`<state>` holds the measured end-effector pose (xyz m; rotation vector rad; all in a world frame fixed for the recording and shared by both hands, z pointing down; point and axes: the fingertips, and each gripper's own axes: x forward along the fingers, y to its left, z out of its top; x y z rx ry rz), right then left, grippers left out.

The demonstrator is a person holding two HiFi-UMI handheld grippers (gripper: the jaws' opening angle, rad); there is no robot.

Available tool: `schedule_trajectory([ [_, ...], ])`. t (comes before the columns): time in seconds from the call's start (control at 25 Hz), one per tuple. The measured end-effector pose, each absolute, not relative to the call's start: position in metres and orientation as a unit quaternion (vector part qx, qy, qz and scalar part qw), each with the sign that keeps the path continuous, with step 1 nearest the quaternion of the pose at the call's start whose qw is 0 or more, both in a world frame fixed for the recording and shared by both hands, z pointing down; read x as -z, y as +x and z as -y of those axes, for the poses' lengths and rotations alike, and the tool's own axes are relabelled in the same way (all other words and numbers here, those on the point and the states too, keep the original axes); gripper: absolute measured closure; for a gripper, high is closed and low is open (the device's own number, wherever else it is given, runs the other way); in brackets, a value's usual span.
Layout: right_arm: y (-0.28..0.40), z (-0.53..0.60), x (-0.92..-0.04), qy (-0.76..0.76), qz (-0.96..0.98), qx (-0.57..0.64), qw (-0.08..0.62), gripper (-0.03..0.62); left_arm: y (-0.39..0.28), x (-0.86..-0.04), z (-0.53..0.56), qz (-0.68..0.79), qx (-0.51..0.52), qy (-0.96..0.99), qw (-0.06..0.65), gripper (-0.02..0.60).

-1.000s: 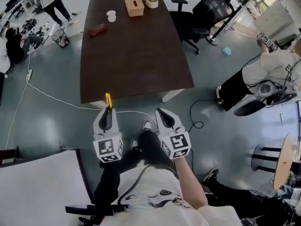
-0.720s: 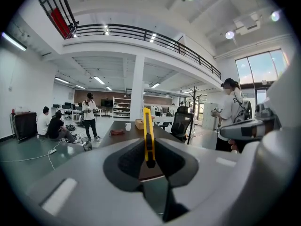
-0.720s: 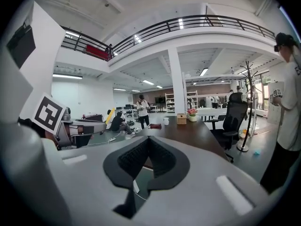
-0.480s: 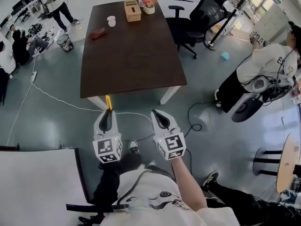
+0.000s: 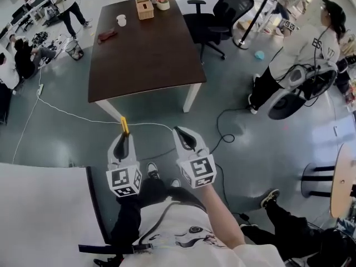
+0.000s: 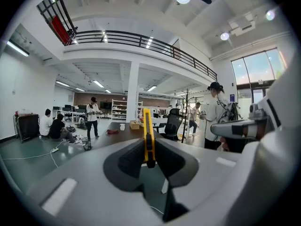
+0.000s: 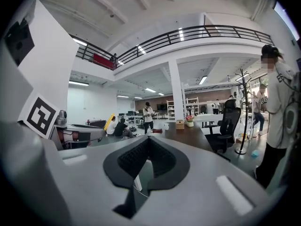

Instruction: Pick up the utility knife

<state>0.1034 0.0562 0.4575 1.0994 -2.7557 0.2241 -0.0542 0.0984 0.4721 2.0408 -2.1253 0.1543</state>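
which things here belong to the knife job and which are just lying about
Job in hand:
- yellow utility knife, held between the fingers of the left gripper
- right gripper, fingers together, empty

Just lying about:
- dark table, carrying a tissue box, white cup, flower pot and red item
- black office chair
- white floor cable

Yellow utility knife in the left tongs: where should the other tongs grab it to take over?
Likely the free end of the slim yellow utility knife sticking out past the left tongs, pinching its flat sides from above: it stands edge-up, and its rear is clamped.
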Motion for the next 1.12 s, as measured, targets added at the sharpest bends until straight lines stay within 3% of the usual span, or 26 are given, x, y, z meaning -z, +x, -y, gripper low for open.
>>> schedule_trajectory([
  [1.12,0.062,-0.059,-0.406,0.416,0.909,-0.024,0.008,0.594,-0.111,-0.43,-0.105,0.722,-0.013,0.691,0.04,0.518],
])
